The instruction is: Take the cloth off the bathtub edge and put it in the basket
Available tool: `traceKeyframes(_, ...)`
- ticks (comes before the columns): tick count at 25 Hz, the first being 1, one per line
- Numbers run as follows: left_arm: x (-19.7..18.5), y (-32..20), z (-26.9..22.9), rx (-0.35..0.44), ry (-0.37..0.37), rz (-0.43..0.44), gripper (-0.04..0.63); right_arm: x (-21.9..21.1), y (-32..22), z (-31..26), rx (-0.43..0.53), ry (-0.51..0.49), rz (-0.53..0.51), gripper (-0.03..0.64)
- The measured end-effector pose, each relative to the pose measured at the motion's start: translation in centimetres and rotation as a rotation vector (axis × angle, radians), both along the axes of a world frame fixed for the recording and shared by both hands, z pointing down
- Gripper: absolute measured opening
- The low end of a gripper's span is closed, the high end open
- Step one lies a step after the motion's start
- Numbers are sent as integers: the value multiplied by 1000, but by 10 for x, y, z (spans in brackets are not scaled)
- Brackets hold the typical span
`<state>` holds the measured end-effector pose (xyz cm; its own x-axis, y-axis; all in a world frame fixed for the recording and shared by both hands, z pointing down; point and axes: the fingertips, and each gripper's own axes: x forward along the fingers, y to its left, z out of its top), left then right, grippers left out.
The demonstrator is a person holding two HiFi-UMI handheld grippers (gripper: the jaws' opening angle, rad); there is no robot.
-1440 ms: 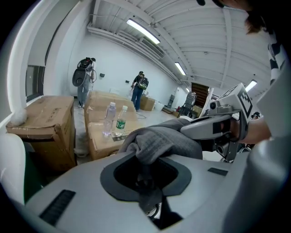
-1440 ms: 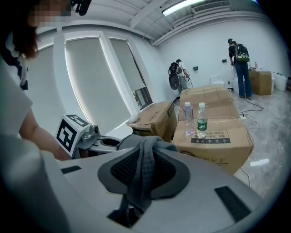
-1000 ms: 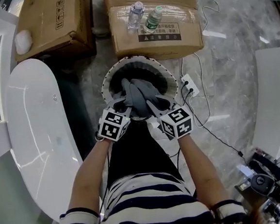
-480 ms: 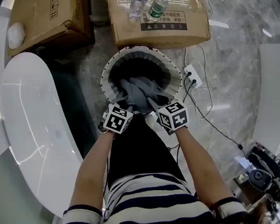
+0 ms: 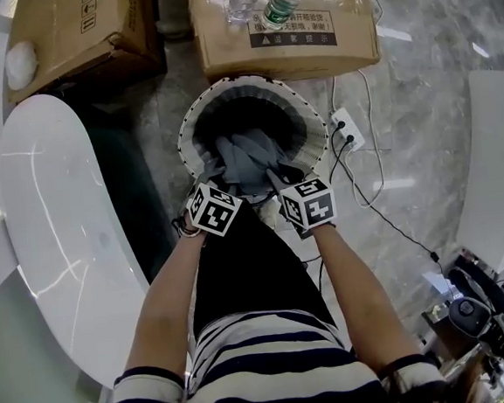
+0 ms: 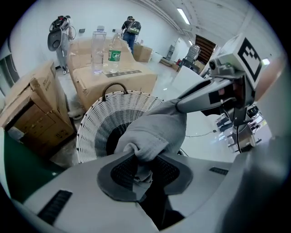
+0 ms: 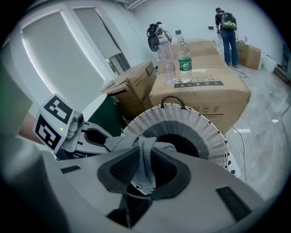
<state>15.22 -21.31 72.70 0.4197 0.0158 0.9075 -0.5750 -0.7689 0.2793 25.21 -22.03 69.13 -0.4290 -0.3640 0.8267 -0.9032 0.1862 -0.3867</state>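
Your left gripper point(image 6: 144, 164) and right gripper point(image 7: 144, 169) both pinch the cloth point(image 5: 246, 157) low over the basket point(image 5: 313, 119) mouth for a clean drop; left jaws just eased wider, cloth between them.

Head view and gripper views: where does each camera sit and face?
Head view: on the head, steeply down onto the basket; forearms, left tool, right tool show.
Left gripper view: on the left tool, toward the basket; jaws, just opening slightly, hold the cloth.
Right gripper view: on the right tool, toward the basket; jaws hold the cloth.
All share basket, cloth.
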Motion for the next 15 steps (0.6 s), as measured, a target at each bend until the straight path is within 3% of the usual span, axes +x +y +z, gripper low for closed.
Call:
traceKeyframes(4,-1,1,-2,-12,25,-12,144,6,-4,-5,22,5,26,92)
traceKeyframes(7,0,0,-7,-27,44,-24,144,6,-4,-7,12,-7,25,86)
traceKeyframes(11,2,-10,-17,-20,82,-96,66,4,-1,-9,10,2,10,57)
traceKeyframes(15,4,-13,-24,-5,123,-140,40,3,6,-13,8,7,3,41)
